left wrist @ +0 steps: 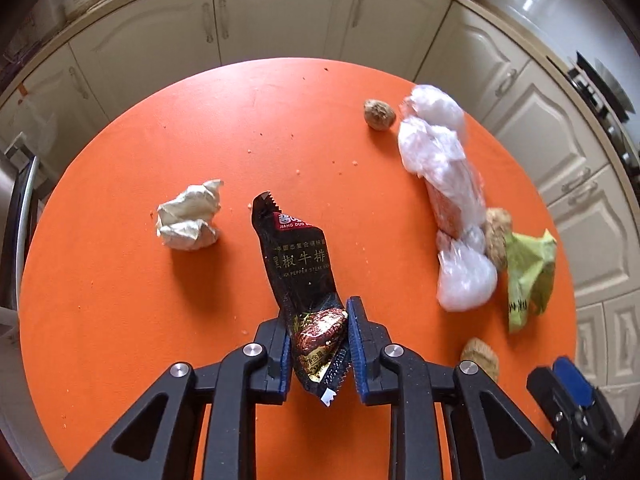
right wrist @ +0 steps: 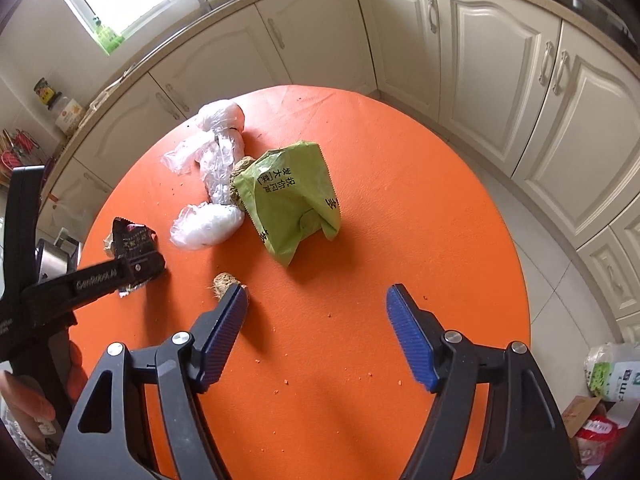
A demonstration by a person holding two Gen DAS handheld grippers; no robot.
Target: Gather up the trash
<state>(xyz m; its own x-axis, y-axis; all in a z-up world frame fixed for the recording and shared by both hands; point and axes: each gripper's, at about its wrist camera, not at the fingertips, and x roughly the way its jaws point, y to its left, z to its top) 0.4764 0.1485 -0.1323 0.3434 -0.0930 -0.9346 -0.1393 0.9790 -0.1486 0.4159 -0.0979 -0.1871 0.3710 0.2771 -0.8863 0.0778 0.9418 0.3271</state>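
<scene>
Pinching black sauce packet (left wrist: 304,280) near its lower end: left tool (left wrist: 318,340) closing on it at lower centre of frame, packet standing up over orange bench (left wrist: 120,280). Risking slip, since grip is sitting low on slick film. Right tool (right wrist: 316,320) gaping wide, holding nothing. Packet reading "BLACK PEPPER STEAK", partly cut off. Green wrapper (right wrist: 288,200), mid-frame, showing Chinese print. Left tool's arm reading "GenRobot.AI", blurry.

On the round orange surface (left wrist: 120,280) we see, around the clear plastic bag (left wrist: 440,160), a crumpled paper wad (left wrist: 188,216) well left, a green wrapper (left wrist: 528,272) just right, a brown husk (left wrist: 379,114) near its far end, and scattered crumbs.
</scene>
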